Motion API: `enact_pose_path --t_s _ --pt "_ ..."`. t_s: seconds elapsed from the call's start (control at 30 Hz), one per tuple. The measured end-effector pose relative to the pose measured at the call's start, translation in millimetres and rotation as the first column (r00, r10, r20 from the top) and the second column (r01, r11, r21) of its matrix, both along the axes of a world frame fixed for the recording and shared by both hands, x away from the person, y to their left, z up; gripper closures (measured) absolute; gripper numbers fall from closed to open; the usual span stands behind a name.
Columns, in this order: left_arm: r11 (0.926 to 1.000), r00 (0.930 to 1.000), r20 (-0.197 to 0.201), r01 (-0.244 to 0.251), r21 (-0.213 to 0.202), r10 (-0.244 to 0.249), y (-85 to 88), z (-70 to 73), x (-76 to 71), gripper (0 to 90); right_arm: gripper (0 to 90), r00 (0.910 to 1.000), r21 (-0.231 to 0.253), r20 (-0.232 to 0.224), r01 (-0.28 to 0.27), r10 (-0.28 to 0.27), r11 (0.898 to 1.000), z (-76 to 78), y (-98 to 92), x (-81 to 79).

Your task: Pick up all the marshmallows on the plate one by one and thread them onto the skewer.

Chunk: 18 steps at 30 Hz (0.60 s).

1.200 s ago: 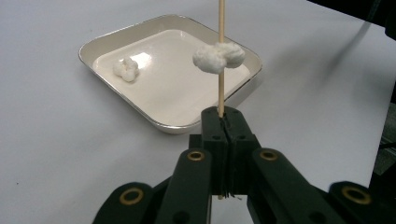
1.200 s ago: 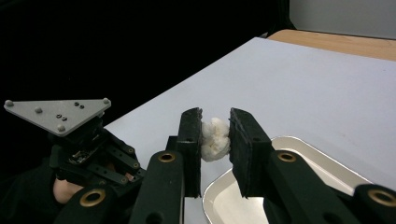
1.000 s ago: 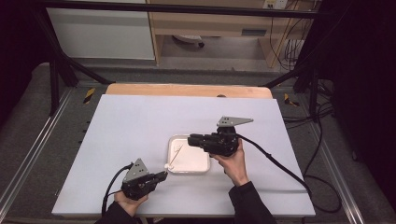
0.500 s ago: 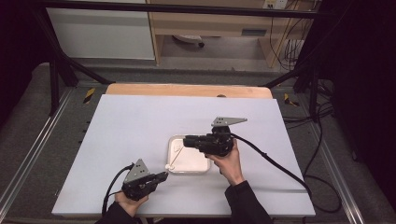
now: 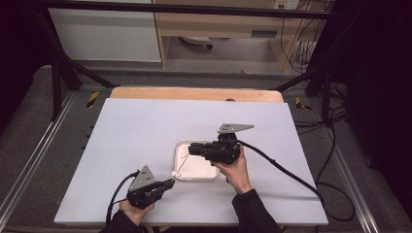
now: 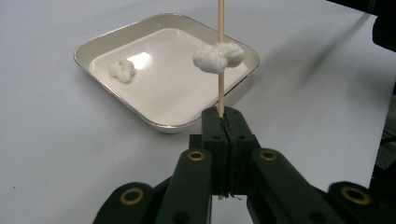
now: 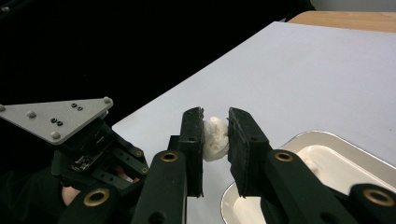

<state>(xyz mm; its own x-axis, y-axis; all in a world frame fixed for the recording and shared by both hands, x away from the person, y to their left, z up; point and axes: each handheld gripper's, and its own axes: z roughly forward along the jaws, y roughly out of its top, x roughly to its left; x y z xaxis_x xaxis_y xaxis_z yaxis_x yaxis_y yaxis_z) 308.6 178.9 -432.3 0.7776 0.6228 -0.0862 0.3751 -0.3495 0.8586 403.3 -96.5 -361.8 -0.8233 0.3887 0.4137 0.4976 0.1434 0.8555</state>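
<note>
Since the earlier frame, right gripper drifted toward nine o'clock above the tray. Left gripper clamps a skewer bearing a popcorn piece; another piece lies at ten o'clock in the tray. Right gripper pinches a white puff.

Open white table from nine round to one o'clock of the tray: nothing standing there, wide passage. Tray rim low, easily crossed. Above the tray, blocked at three o'clock by the right gripper with a white puff clamped between its jaws. Blocked at seven o'clock by the skewer, slanting up from the left gripper with a puff threaded on it. Narrow gap between skewer tip and right gripper. Cable trailing across the table at four o'clock.
</note>
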Motion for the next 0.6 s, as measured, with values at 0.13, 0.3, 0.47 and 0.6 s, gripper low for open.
enact_pose_path --t_s 0.13,0.3,0.47,0.6 --pt "0.9999 1.0 0.001 -0.007 -0.008 0.007 1.0 -0.3 0.1 88.4 77.0 1.0 0.002 -0.004 0.003 -0.003 1.0 -1.7 1.1 -0.8" --pt "0.9996 0.9999 0.002 -0.011 -0.027 0.011 2.0 -0.6 -0.5 88.4 78.2 1.0 0.015 -0.005 0.002 -0.002 1.0 -3.4 2.7 -1.8" --pt "0.9989 0.9998 0.008 -0.019 -0.044 0.019 2.4 -1.3 -1.3 88.5 78.9 1.0 0.03 0.003 0.0 0.0 1.0 -5.1 4.4 -3.9" --pt "0.9984 0.9997 0.01 -0.02 -0.054 0.021 2.8 -1.3 -1.8 88.5 79.6 1.0 0.048 -0.002 -0.006 0.006 0.999 -6.0 5.9 -4.8"
